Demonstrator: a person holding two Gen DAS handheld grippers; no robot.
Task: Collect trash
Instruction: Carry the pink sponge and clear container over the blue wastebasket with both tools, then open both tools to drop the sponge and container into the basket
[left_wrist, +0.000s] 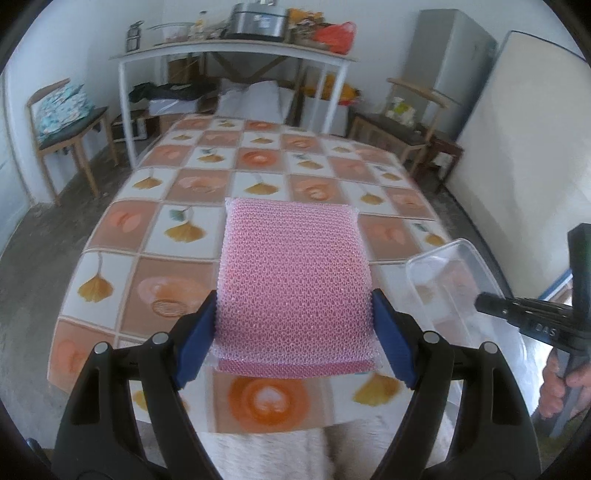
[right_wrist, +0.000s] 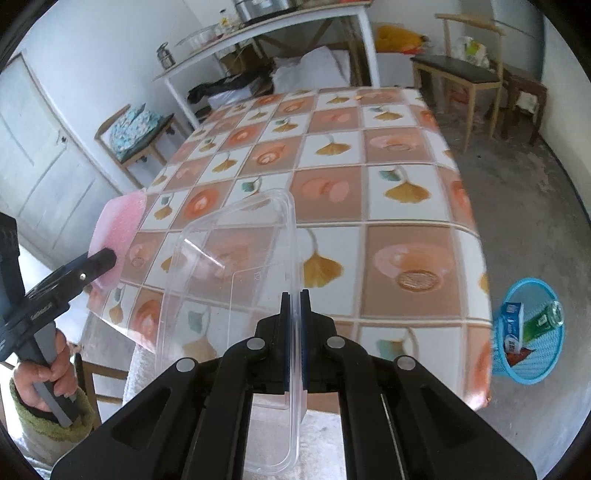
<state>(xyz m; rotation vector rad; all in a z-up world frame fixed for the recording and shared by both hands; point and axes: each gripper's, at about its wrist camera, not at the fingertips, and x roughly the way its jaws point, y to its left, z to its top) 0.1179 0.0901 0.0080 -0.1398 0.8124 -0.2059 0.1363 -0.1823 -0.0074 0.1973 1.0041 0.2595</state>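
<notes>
Checked leaf-print cloth (left_wrist: 192, 206) covers the table under both grippers. Nearest in the left wrist view, the left gripper (left_wrist: 294, 328) pinches a pink mesh sponge (left_wrist: 291, 266) by its two side edges, held above the cloth. To its right, the right gripper (right_wrist: 294, 343) is pressed together on the rim of a clear plastic tub (right_wrist: 236, 258), tilted over the table's near edge. On the floor at right sits a blue basket (right_wrist: 535, 365) holding a box and a green bottle. Farther off stand chairs and a white side table (left_wrist: 236, 51) with clutter.
</notes>
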